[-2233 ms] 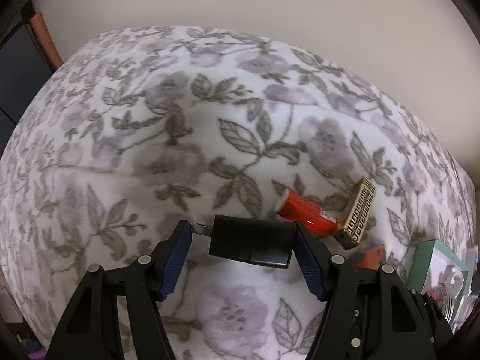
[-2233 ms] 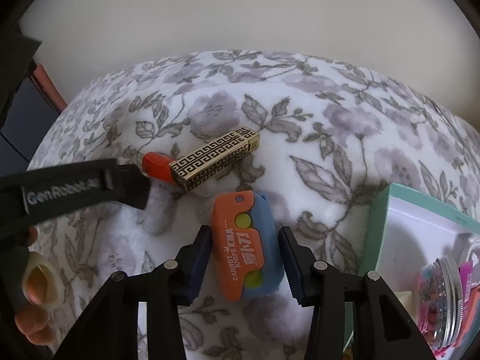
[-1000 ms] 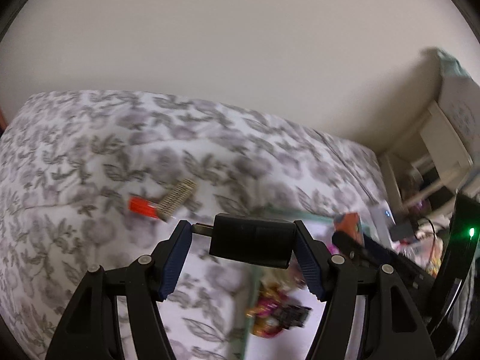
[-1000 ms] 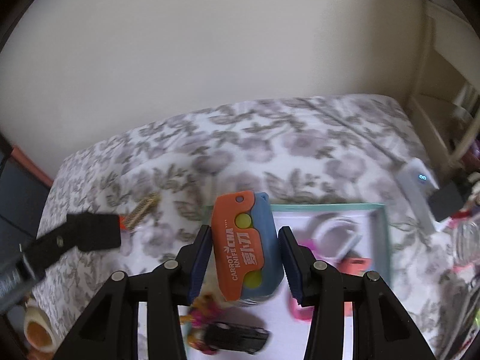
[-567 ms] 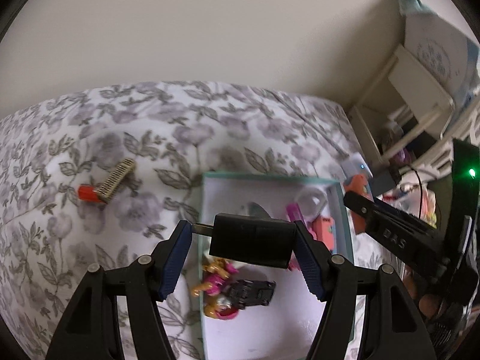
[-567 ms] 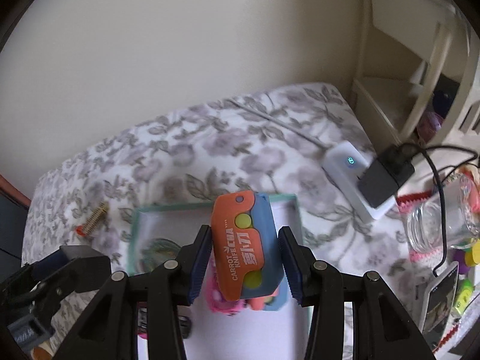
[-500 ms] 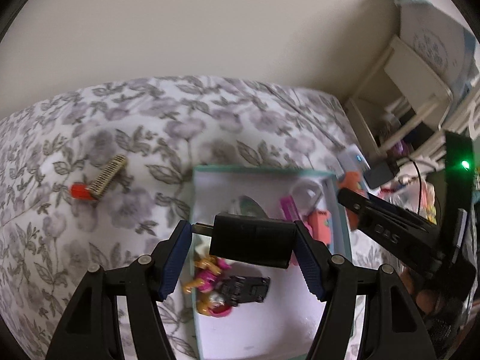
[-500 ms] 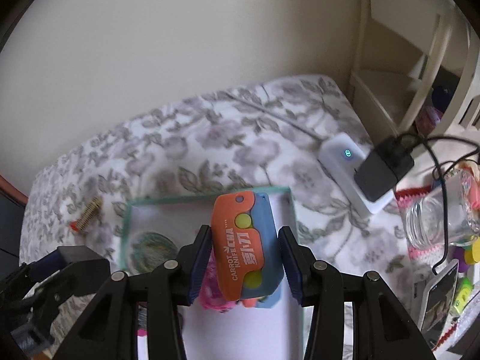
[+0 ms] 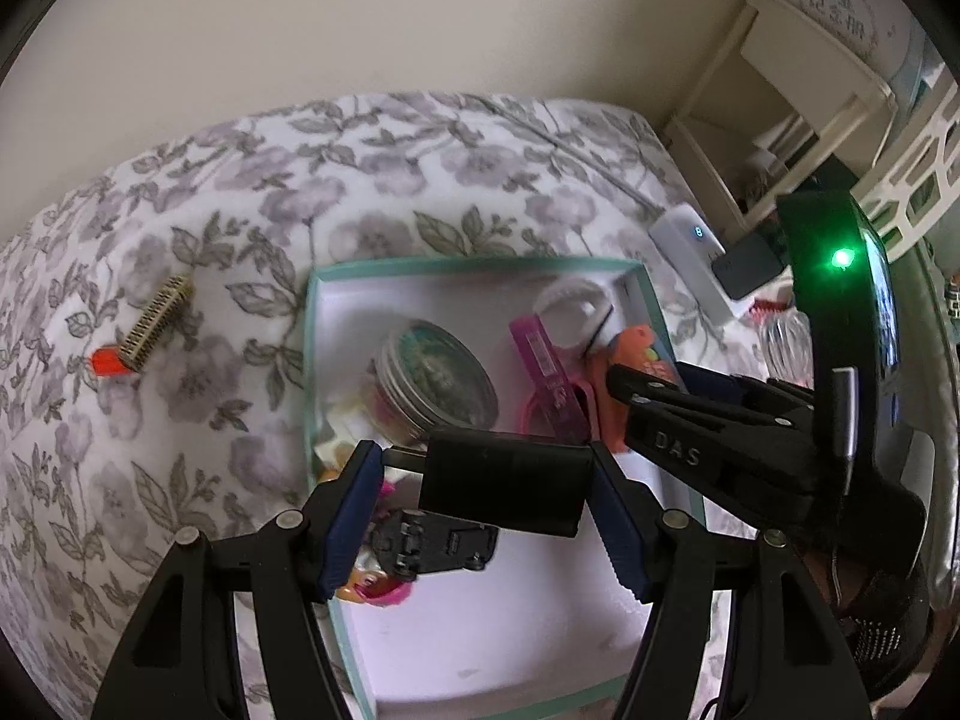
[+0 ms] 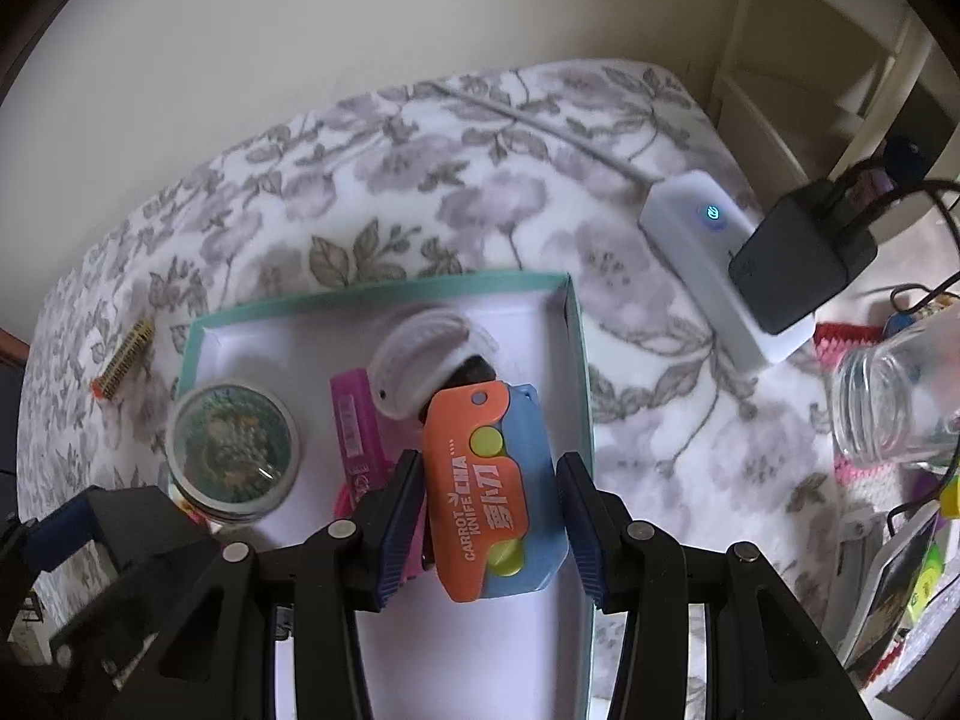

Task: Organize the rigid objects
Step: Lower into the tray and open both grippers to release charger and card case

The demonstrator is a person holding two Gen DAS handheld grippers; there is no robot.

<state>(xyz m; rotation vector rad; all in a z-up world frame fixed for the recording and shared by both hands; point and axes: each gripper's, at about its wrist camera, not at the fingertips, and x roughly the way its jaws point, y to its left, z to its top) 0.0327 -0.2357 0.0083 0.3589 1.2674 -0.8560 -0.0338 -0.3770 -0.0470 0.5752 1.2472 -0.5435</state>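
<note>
My left gripper is shut on a black rectangular block and holds it above the teal-rimmed box. My right gripper is shut on an orange and blue carrot-knife toy, held over the right part of the same box. The box holds a round tin, a pink stick, a white ring and a black toy car. A gold patterned bar with a red tube lies on the floral bedspread left of the box.
A white power strip with a black charger lies right of the box. A glass jar and clutter stand at the far right. White shelving is in the back right corner. The wall runs behind the bed.
Both grippers have come lower and closer over the box, still holding their objects. The box and its contents now fill more of both views.
</note>
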